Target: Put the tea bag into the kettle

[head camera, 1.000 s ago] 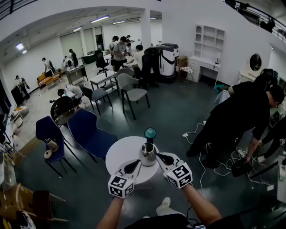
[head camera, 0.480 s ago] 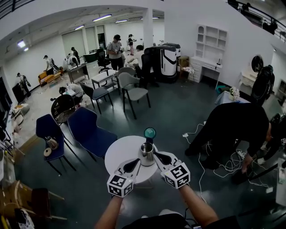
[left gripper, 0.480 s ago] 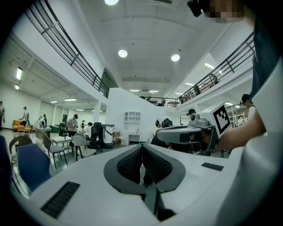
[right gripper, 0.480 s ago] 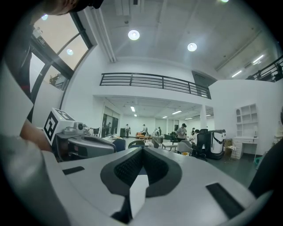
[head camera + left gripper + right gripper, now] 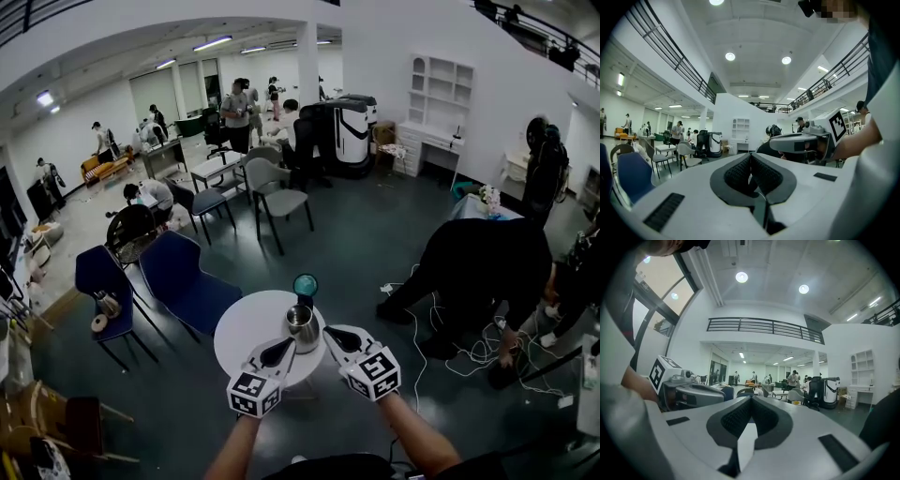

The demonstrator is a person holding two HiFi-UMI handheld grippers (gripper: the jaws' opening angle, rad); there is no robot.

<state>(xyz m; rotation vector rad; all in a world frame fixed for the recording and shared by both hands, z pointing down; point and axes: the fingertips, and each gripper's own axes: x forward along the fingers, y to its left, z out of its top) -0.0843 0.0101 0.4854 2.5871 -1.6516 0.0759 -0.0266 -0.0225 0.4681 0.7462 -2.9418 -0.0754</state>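
A steel kettle point(image 5: 302, 326) stands open-topped on the small round white table point(image 5: 246, 328), with a teal round object point(image 5: 306, 284) just behind it. My left gripper point(image 5: 285, 345) hovers at the kettle's near left; its pads point(image 5: 740, 171) are pressed together with nothing between them. My right gripper point(image 5: 331, 333) is at the kettle's near right, level with it. In the right gripper view its jaws point(image 5: 751, 399) are shut, and a flat white piece point(image 5: 744, 444), seemingly the tea bag, sits in the gap below the pads. Each gripper shows beside the other in the gripper views.
Blue chairs point(image 5: 183, 277) stand left of the table. A person in black point(image 5: 473, 267) bends down at the right among white cables point(image 5: 469, 361) on the floor. Grey chairs, desks and several people fill the far room.
Both grippers stay shut beside the kettle, in nearly the same places. The person in black at the right has bent lower.
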